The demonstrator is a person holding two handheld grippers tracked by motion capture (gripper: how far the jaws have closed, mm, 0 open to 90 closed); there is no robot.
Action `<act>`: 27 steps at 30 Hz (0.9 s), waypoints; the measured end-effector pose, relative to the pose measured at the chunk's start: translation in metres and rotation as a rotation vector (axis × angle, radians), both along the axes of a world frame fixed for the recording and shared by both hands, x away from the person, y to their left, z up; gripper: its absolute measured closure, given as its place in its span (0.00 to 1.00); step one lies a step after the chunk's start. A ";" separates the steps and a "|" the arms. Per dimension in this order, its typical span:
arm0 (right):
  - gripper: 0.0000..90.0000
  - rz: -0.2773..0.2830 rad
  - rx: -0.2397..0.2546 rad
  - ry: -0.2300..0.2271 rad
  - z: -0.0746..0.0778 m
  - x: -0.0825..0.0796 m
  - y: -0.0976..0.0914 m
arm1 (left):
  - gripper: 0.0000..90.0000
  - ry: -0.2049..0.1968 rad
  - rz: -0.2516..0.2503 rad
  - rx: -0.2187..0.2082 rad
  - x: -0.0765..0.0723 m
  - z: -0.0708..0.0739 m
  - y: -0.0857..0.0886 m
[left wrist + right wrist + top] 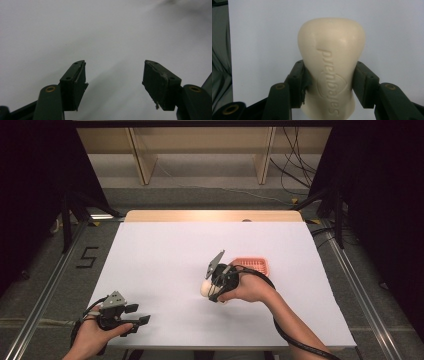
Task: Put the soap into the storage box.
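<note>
Left tongs (pixel 141 319) rest low at the near left edge of the table (pixel 150 250), jaws spread wide, nothing between them, well apart from the work. Mid-table, right tongs (pixel 207 287) are clenched on a cream soap bar (pixel 332 67), pads pressing its narrowed waist. The bar's long axis runs straight out along the jaws, rounded end leading. Pink basket (pixel 252 265) sits just behind the right hand, right of the bar. Right hand is far nearer.
</note>
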State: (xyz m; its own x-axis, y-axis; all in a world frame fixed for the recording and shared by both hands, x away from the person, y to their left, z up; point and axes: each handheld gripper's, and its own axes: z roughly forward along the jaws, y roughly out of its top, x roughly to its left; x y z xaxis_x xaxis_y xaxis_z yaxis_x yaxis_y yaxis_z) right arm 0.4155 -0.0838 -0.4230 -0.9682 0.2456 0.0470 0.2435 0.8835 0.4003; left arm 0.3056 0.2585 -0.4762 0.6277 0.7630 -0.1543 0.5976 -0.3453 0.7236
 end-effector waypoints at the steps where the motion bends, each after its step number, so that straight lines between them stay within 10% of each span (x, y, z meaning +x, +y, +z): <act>1: 0.56 0.024 0.010 0.005 0.000 0.001 -0.001 | 0.38 -0.003 -0.002 0.005 0.000 0.000 0.000; 27: 0.56 -0.001 0.007 -0.032 0.008 0.002 -0.024 | 0.38 0.002 -0.001 -0.008 0.000 -0.001 0.000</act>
